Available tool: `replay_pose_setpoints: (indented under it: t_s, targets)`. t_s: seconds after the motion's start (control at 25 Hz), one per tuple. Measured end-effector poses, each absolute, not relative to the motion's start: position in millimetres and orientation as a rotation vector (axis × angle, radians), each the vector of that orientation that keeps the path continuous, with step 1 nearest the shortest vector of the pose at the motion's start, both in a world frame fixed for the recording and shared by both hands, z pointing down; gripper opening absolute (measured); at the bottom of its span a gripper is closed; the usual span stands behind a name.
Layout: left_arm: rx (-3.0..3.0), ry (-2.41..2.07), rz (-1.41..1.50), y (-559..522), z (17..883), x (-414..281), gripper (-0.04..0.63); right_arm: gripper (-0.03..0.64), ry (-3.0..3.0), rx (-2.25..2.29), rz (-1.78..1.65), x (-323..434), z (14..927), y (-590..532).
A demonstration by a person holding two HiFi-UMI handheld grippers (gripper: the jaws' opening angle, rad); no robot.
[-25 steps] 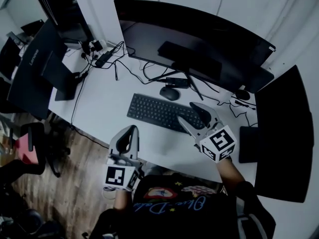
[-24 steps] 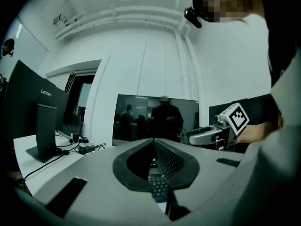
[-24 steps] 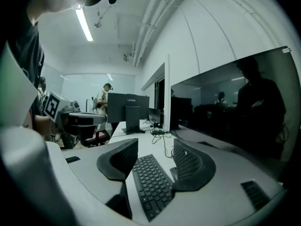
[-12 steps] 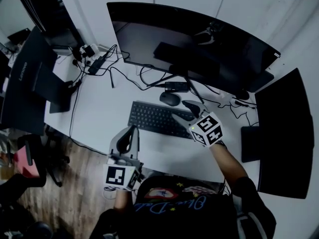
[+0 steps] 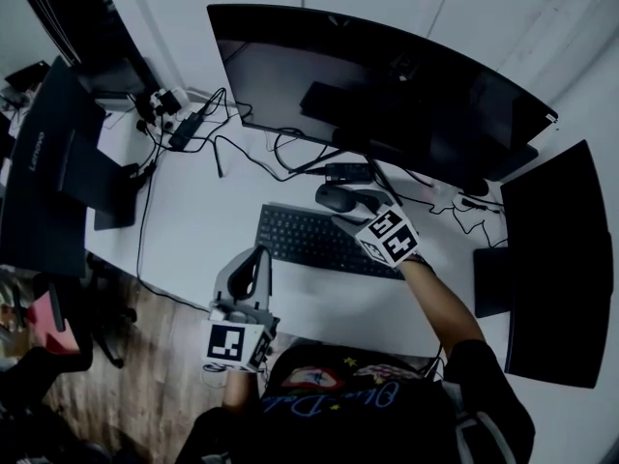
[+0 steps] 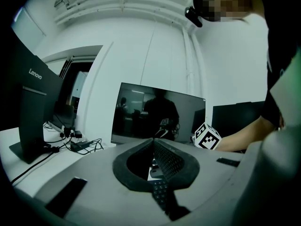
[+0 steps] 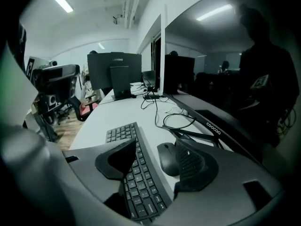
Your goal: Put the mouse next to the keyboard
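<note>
Hovering over the keyboard [image 5: 305, 240], the right gripper [image 7: 157, 147] has its jaws spread; they have just been opening. The mouse [image 7: 167, 158] lies between them, close beside one pad, not pinched, just beyond the keyboard's far edge. The left gripper [image 6: 153, 142] is pressed together and empty, well off the keyboard's near side. Mouse judged light, rigid and smooth-shelled, so pinch low across its flanks.

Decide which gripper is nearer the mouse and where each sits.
Right. The right gripper hovers close by the mouse, jaws just opening, nothing gripped. The left gripper is at the desk's near edge, across the keyboard from it.
</note>
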State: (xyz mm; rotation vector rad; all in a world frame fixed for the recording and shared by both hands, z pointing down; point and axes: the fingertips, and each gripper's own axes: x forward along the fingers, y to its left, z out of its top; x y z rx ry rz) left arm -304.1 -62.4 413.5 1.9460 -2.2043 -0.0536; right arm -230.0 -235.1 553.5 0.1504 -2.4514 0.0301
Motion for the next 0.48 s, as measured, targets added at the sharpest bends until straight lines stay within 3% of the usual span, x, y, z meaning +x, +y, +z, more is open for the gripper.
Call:
replay_pose_setpoints:
  t_s: [0.48]
  targets:
    - [1.925,-2.172,-0.041,-86.9,426.3,-332.0,0.002,0.242,-2.274,0.077,0.068,-249.2,614.2,-260.2]
